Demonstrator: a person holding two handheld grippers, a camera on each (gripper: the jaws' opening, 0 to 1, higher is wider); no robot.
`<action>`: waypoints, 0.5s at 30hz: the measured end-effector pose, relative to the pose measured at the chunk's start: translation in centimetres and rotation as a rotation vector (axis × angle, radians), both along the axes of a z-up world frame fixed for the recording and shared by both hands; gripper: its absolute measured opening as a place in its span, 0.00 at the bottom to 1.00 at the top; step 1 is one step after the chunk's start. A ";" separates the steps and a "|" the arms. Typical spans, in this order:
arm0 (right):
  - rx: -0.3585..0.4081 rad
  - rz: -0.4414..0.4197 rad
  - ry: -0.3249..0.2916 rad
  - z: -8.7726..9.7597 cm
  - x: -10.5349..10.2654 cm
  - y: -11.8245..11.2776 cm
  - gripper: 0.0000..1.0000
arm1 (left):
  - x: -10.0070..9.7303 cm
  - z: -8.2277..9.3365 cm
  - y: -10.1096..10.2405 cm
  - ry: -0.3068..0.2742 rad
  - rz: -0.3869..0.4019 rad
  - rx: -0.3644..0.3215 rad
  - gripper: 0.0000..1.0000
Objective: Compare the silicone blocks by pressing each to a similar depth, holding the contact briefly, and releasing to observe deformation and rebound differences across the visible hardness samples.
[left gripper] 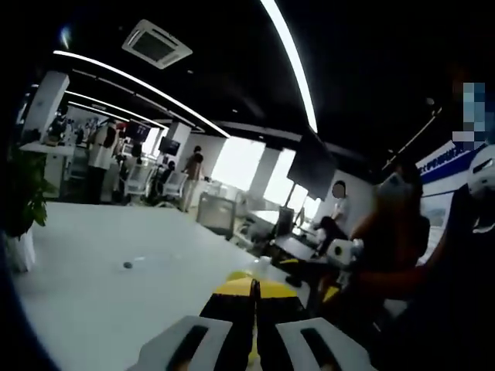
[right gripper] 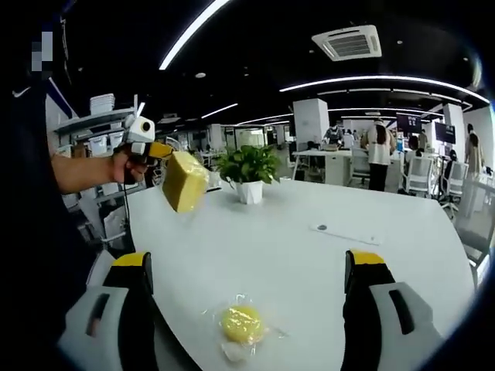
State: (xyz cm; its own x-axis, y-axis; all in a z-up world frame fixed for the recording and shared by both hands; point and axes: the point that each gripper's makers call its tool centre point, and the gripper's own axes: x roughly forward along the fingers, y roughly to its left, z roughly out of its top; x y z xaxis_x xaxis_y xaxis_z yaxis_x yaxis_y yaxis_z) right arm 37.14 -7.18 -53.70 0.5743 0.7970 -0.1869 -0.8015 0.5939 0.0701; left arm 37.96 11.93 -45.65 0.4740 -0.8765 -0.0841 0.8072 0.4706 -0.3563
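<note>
A yellow silicone block hangs in the air over the far left of the white table, pinched at the tip of my left gripper, which a hand holds. In the left gripper view the left gripper has its jaws close together, with yellow showing at their tips. My right gripper stands open, its jaws wide apart above the table's near edge. Between them on the table lies a round yellow silicone piece in clear wrap, touched by neither jaw.
A potted plant stands at the table's far side, and a small dark object lies near a thin strip right of centre. Office desks, chairs and standing people fill the background. A person's arm crosses at the right.
</note>
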 end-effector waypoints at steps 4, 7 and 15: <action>-0.007 0.046 -0.005 0.6 -0.2 1.2 0.97 | -0.6 0.5 -1.0 -0.009 -0.019 0.000 0.00; -0.006 0.078 -0.021 1.6 -0.3 2.3 0.97 | -1.0 1.4 -1.8 -0.025 -0.033 -0.014 0.00; 0.025 0.160 -0.058 3.1 -0.4 5.0 0.86 | -2.0 2.6 -2.7 -0.045 -0.070 -0.031 0.00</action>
State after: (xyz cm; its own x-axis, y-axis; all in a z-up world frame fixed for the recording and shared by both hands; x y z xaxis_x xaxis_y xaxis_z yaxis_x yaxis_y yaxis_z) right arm 36.71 -2.23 -50.63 0.4489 0.8832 -0.1359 -0.8888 0.4570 0.0336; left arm 35.91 9.19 -43.09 0.4143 -0.9094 -0.0361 0.8532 0.4019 -0.3325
